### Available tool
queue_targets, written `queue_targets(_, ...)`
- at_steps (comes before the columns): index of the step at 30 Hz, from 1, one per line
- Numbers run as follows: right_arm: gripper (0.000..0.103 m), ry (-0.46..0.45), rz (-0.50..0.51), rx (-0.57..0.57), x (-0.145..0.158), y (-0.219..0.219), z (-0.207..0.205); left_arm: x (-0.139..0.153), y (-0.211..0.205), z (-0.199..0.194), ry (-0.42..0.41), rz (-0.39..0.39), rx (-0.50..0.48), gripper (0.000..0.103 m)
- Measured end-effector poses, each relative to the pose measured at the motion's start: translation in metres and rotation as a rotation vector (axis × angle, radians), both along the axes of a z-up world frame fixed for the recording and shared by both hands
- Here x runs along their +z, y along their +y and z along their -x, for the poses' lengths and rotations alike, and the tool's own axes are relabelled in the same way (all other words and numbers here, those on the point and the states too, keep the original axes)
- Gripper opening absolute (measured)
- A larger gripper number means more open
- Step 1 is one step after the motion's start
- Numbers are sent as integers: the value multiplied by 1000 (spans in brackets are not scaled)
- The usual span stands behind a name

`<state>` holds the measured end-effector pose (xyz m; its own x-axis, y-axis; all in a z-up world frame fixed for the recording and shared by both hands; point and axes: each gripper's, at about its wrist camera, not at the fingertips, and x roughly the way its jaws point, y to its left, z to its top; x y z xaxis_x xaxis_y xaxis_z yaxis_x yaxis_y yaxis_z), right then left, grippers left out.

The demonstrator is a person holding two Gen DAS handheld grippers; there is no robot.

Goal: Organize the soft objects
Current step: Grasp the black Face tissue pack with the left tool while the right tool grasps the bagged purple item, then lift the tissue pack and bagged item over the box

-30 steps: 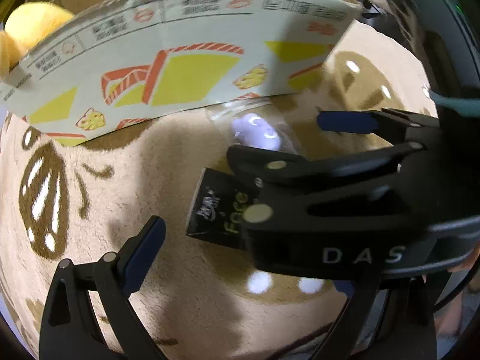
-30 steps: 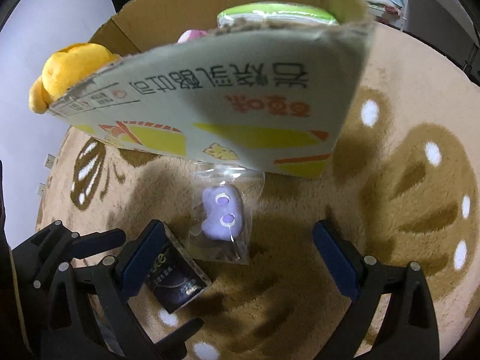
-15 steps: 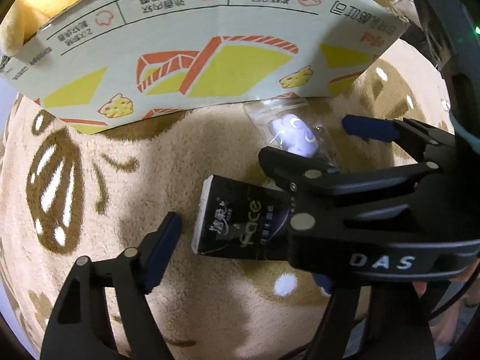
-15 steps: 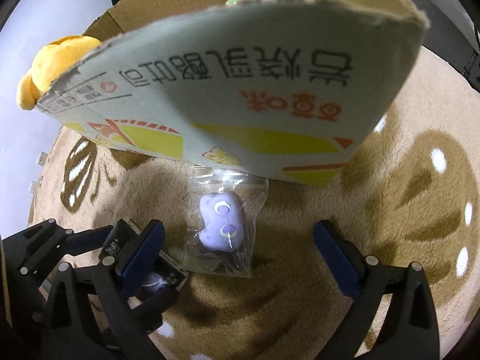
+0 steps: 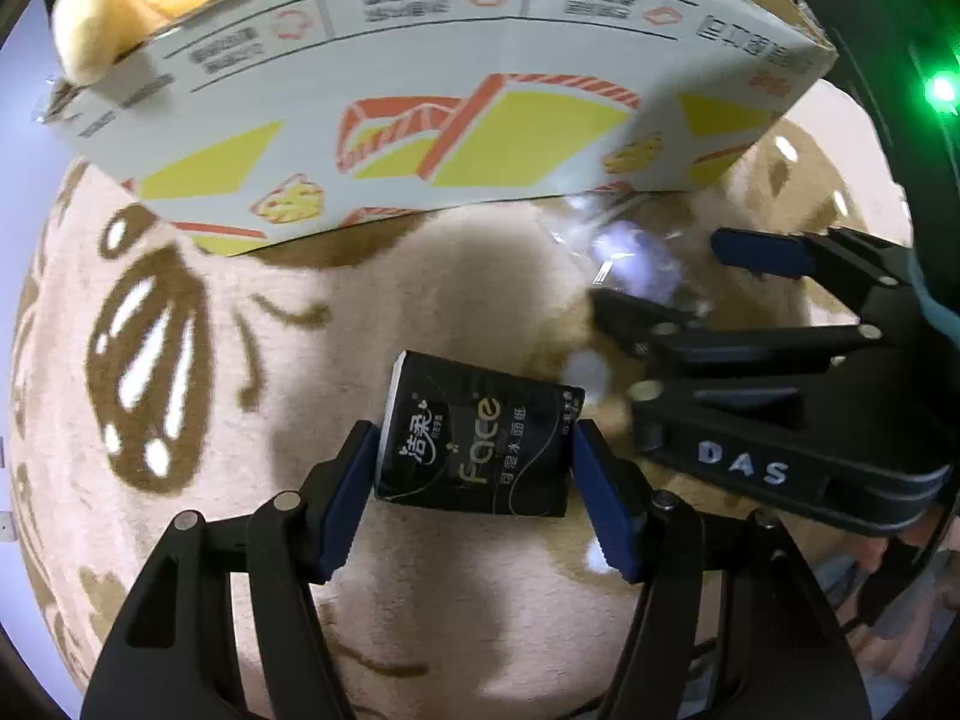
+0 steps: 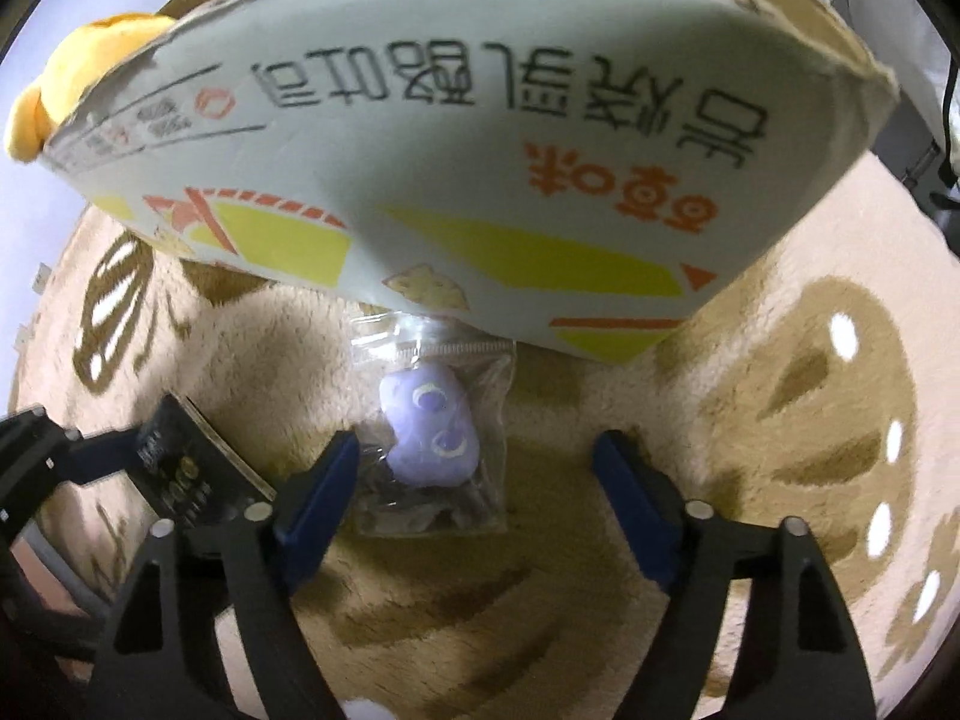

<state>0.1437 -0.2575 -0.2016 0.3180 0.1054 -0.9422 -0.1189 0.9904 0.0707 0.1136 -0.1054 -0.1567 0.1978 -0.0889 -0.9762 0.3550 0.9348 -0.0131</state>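
My left gripper is shut on a black tissue pack marked "Face", its blue pads pressed to both short ends on the beige rug. The pack also shows at the left of the right wrist view. My right gripper is open, its fingers on either side of a clear zip bag with a purple soft toy; the pads stand apart from the bag. The bag also shows in the left wrist view, beside the right gripper's body.
A printed cardboard box flap hangs over the bag's top edge, and it also shows in the left wrist view. A yellow plush sits in the box at the upper left. The rug has brown and white patterns.
My left gripper has moved in on the tissue pack and closed on it. My right gripper has come lower and closer around the toy bag, still open.
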Motion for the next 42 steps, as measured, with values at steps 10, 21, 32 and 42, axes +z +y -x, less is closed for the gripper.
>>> queue_targets(10, 49, -22, 7, 21, 11, 0, 9, 18, 24, -1, -53, -3, 66, 63)
queue_targets(21, 46, -54, -111, 3, 41, -7, 41, 76, 41, 23, -254, 47, 120, 63)
queue_targets(32, 46, -268, -190, 10, 105, -36, 84, 115, 44, 46, -566, 65, 152, 63)
queue_targets(42, 46, -518, -214, -30, 135, -21, 87, 148, 49, 51, -752, 123, 174, 63)
